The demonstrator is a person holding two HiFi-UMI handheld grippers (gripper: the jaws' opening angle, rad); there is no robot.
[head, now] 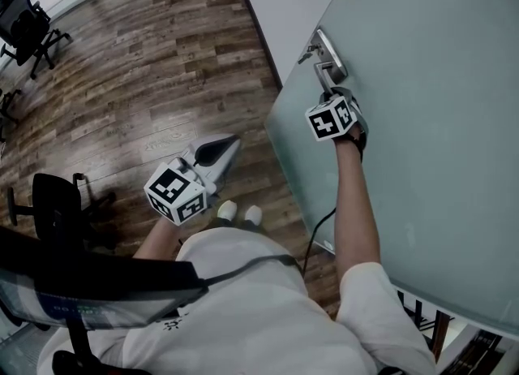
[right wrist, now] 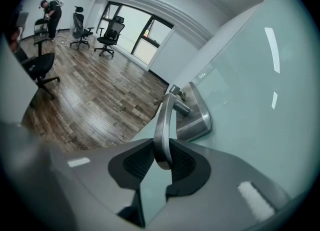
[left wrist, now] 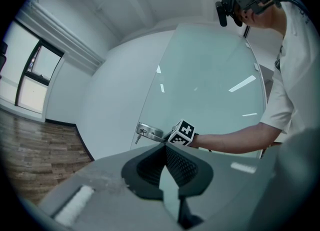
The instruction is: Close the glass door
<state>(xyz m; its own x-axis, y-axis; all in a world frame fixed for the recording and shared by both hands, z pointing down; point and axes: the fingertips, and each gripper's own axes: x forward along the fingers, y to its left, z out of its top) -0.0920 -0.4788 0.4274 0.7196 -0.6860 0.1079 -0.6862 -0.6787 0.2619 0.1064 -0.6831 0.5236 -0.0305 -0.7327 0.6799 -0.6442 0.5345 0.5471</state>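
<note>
right gripper clamps its jaws on the steel lever handle at one o'clock on the ajar glass door, likely heavy, stiff and breakable, best swung by that lever, while left gripper, at eight o'clock, idles with jaws together, empty.

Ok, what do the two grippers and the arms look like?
Both the left gripper and right gripper have grey bodies with black, ribbed jaw pads. Each carries a white cube printed with black square markers. A black cable hangs beside the right arm. The shirt's sleeves are short and white.
</note>
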